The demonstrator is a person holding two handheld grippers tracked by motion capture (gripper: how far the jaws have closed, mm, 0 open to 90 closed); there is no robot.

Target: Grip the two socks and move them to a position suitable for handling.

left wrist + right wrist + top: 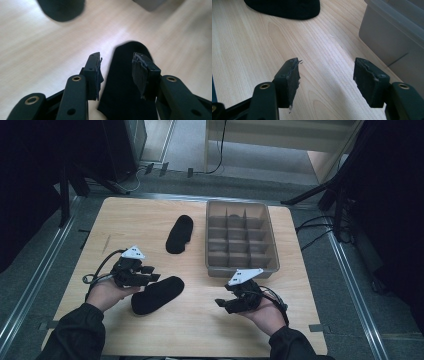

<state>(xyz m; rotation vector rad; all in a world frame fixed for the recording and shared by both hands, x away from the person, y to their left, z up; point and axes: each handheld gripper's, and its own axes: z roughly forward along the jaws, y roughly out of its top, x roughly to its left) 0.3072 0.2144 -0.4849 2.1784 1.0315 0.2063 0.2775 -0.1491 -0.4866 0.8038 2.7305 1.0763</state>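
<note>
near sock [157,295] lay flat on worktop [210,330], near left | left gripper [150,276] jaws open astride it, not pressing | right gripper [222,304] jaws open, empty | sock likely soft, light, limp; pinch 1 end

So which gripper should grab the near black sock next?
Left, probably. The left gripper already has the near black sock between its open jaws. The right gripper stands open over bare table, beside the grey divided bin.
</note>
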